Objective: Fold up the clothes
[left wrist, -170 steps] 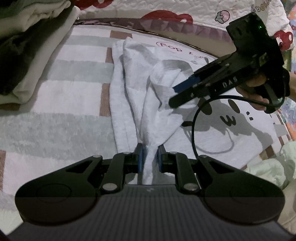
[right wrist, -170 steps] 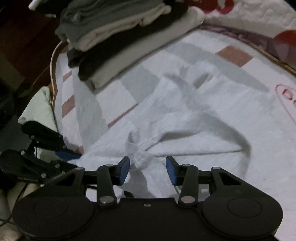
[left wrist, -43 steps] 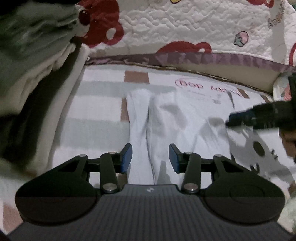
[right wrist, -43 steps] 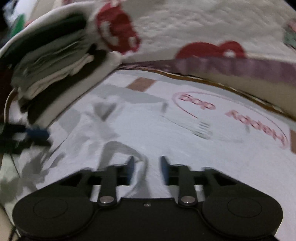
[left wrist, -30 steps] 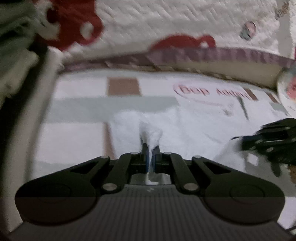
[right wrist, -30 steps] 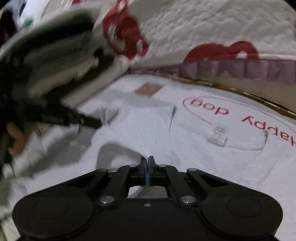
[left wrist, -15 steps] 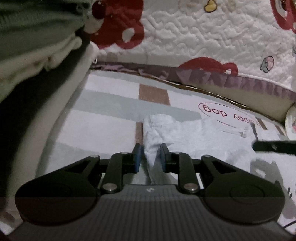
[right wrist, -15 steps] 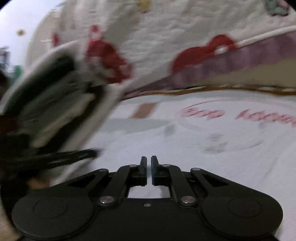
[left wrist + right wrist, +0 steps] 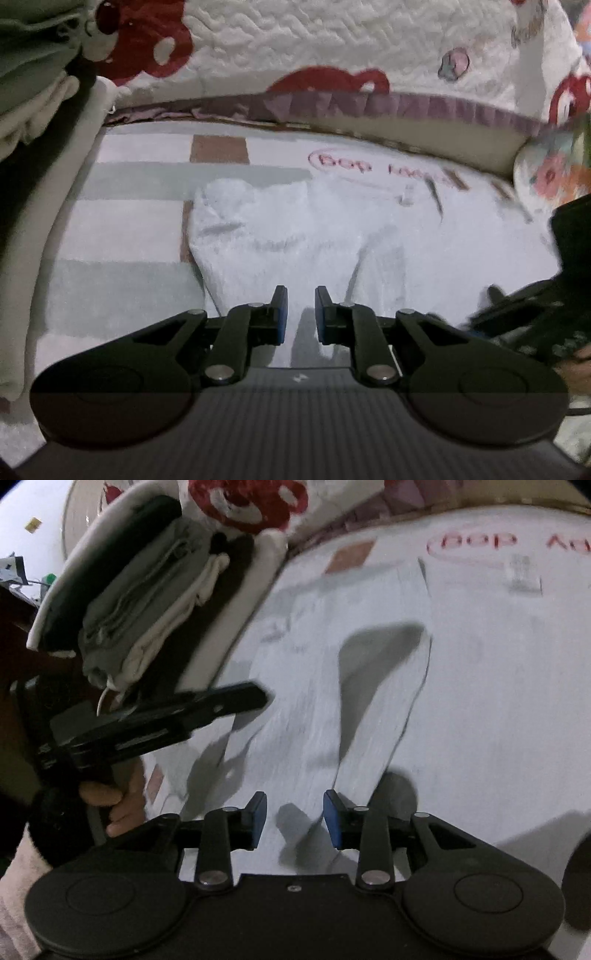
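Observation:
A white garment with red "Happy dog" print (image 9: 295, 221) lies spread flat on the striped bedcover (image 9: 122, 221); it also shows in the right wrist view (image 9: 461, 664). A sleeve is folded inward over it. My left gripper (image 9: 298, 314) is open and empty just above the garment's near edge; it also appears in the right wrist view (image 9: 255, 696). My right gripper (image 9: 294, 821) is open and empty over the garment's lower part. Part of it shows at the right edge of the left wrist view (image 9: 517, 314).
A stack of folded clothes (image 9: 147, 602) sits at the left on the bed; it also shows in the left wrist view (image 9: 33, 92). A quilted bear-print blanket (image 9: 332, 48) runs along the far side. A floral item (image 9: 554, 166) lies at the far right.
Both grippers have opened and let go of the garment, then pulled back toward its near edge. The sleeve now lies folded flat.

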A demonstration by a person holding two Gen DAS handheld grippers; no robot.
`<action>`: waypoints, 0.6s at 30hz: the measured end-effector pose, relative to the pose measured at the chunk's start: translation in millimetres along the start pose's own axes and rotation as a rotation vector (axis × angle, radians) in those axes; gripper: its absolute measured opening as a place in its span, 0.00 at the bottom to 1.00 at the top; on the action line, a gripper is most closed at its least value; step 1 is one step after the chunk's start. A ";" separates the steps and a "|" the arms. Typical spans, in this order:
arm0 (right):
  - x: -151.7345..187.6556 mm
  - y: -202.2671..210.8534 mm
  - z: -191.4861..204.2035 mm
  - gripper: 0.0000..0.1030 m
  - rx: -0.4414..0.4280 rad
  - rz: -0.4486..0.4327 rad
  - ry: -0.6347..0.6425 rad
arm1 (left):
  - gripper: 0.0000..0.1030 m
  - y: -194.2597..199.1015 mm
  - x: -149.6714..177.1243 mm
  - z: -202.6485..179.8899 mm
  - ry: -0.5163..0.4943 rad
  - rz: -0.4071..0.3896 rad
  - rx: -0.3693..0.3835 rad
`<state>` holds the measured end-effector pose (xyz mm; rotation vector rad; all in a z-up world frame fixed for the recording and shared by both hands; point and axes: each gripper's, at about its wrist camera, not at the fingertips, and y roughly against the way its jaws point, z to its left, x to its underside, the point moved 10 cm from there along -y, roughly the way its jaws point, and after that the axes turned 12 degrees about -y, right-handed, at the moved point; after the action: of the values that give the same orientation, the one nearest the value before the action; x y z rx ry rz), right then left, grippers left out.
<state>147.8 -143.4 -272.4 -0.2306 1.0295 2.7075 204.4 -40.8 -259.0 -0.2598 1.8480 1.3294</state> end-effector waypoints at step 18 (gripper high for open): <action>29.3 28.2 44.1 0.05 0.049 -0.097 0.222 | 0.15 -12.8 12.7 8.6 0.087 0.003 -0.012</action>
<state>109.1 -129.6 -228.7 -0.5683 1.1111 2.6089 208.1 -35.1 -277.8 -0.3259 1.9142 1.3504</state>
